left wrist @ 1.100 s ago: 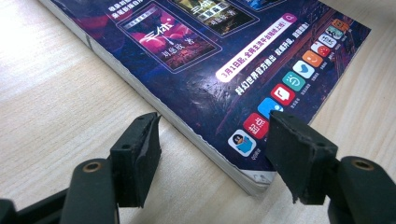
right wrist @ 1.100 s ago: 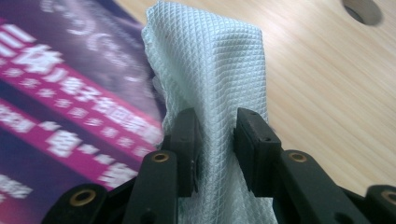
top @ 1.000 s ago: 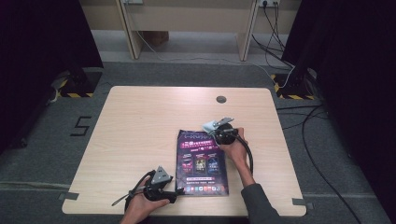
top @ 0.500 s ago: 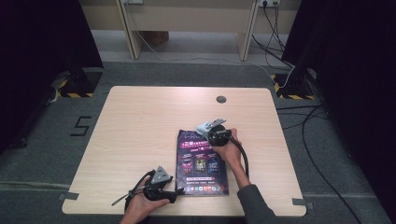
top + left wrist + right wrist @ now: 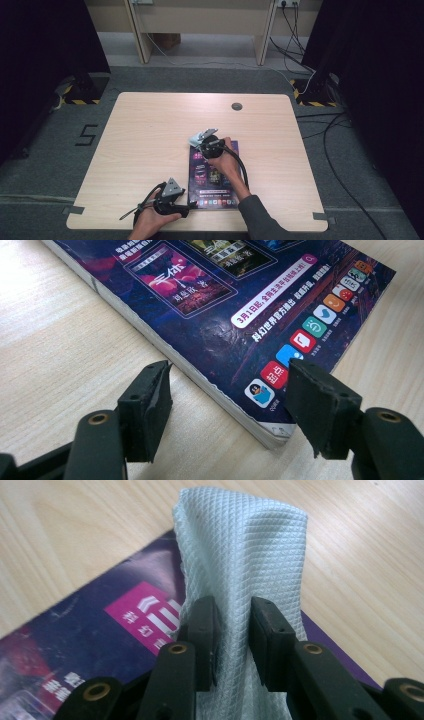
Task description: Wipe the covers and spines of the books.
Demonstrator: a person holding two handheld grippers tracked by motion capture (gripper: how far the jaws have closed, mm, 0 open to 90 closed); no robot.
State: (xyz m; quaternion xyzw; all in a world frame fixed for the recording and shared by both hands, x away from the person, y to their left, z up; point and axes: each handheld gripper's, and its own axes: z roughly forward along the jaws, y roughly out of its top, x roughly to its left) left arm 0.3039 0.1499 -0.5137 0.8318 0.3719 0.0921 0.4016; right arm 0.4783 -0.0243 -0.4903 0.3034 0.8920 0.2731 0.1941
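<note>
A dark purple book (image 5: 216,176) lies flat on the wooden table (image 5: 150,130), near the front edge. My right gripper (image 5: 200,144) is at the book's far left corner, shut on a white textured cloth (image 5: 245,555) that folds up between its jaws (image 5: 234,615) and rests on the cover (image 5: 100,630). My left gripper (image 5: 186,208) sits at the book's near left corner. Its jaws (image 5: 230,390) stand open astride that corner, one over the bare table and one over the cover (image 5: 225,305), not pinching it.
A round cable hole (image 5: 236,106) sits near the table's far edge. The front edge of the table is close behind the left hand. Cables (image 5: 320,130) trail over the grey floor at the right, and a desk frame (image 5: 200,30) stands at the back.
My right gripper has slid left along the book's far end with the cloth in it, from the right corner to the left corner. The left gripper has stayed put.
</note>
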